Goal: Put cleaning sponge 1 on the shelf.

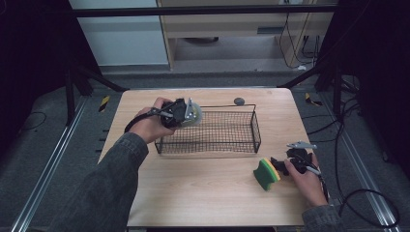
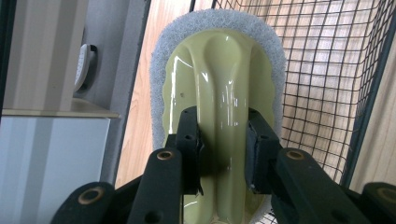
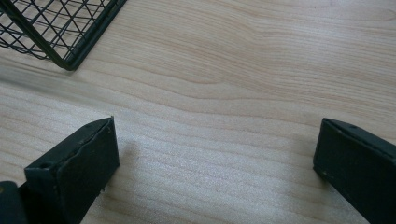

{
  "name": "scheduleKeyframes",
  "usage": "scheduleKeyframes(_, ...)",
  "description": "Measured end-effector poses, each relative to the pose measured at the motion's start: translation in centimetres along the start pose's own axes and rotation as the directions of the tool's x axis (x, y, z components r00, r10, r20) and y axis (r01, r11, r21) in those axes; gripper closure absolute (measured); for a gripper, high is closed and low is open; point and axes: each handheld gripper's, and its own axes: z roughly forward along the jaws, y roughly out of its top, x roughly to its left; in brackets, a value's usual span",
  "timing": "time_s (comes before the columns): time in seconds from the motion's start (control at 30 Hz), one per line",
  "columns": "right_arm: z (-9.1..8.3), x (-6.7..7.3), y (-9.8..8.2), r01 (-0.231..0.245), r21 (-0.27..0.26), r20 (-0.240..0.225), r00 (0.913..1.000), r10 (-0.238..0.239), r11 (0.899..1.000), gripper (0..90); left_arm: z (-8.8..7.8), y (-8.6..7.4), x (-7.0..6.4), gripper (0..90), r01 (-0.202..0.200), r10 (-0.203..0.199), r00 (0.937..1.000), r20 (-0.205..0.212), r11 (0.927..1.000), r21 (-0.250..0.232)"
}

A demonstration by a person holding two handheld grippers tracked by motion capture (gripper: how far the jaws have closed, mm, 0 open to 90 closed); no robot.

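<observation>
A person works at a pale wooden surface (image 1: 203,193) with a gripper in each hand. The left gripper (image 1: 186,112) is held over the left end of a black wire basket (image 1: 241,145), which stands on the middle of the surface. Its jaws are closed on the raised central ridge of a pale green scrubber (image 2: 219,93) that has a white fibrous pad around its edge. In the left gripper view the two black jaws press the ridge from both sides, the scrubber's glossy plastic back faces the camera, and the basket's mesh runs behind it on the right. From the high view the scrubber hangs at the basket's left rim, above its floor; whether it touches the wire cannot be told.

The right gripper (image 1: 280,163) sits low near the right front part of the surface, beside a green and yellow sponge (image 1: 266,174) that stands on edge. The gripper's tips are right at the sponge's yellow side; contact cannot be made out. In the right gripper view its jaws stand wide apart with bare wood grain between them, and a corner of the basket shows at the upper left.

A small dark round object (image 1: 239,101) lies on the surface just behind the basket's far rim. Both forearms wear dark grey sleeves (image 1: 111,183).
</observation>
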Motion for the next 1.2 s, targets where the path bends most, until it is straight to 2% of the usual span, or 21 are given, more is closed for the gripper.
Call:
scheduleKeyframes(0.07, 0.0, 0.0, 0.0, 0.0, 0.0, 0.0, 1.0, 0.0, 1.0, 0.5, 0.1, 0.0, -0.1, 70.7, 0.009, -0.009, 1.0, 0.002, 1.0, 0.0)
scheduleKeyframes(0.27, 0.0, 0.0, 0.0, 0.0, 0.0, 0.0, 1.0, 0.0, 1.0, 0.5, 0.5, -0.2, -0.2, 70.7, 0.0, 0.0, 1.0, 0.003, 1.0, 0.007)
scheduleKeyframes(0.33, 0.0, 0.0, 0.0, 0.001, 0.0, -0.002, 1.0, -0.001, 1.0, 0.5, 0.7, -0.3, -0.2, 70.7, -0.019, 0.019, 0.9998, -0.002, 0.9996, 0.021)
scheduleKeyframes(0.43, 0.0, 0.0, 0.0, -0.002, 0.001, -0.005, 1.0, 0.002, 1.0, 0.5, 0.9, -0.4, -0.3, 70.8, -0.024, 0.024, 0.9997, -0.003, 0.9993, 0.029)
scheduleKeyframes(0.63, 0.0, 0.0, 0.0, -0.003, 0.001, -0.005, 1.0, 0.003, 1.0, 0.5, 0.9, -0.9, -0.2, 70.7, -0.005, 0.005, 1.0, -0.002, 0.9997, 0.024)
scheduleKeyframes(0.87, 0.0, 0.0, 0.0, 0.002, -0.001, -0.005, 1.0, -0.002, 1.0, 0.4, 1.5, -1.4, -0.5, 70.7, -0.002, 0.002, 1.0, 0.007, 0.9996, 0.027)
scheduleKeyframes(1.2, 0.0, 0.0, 0.0, 0.004, -0.002, -0.004, 1.0, -0.004, 1.0, 0.4, 2.0, -2.2, -0.3, 70.7, -0.002, 0.001, 0.9999, 0.015, 0.9991, 0.043)
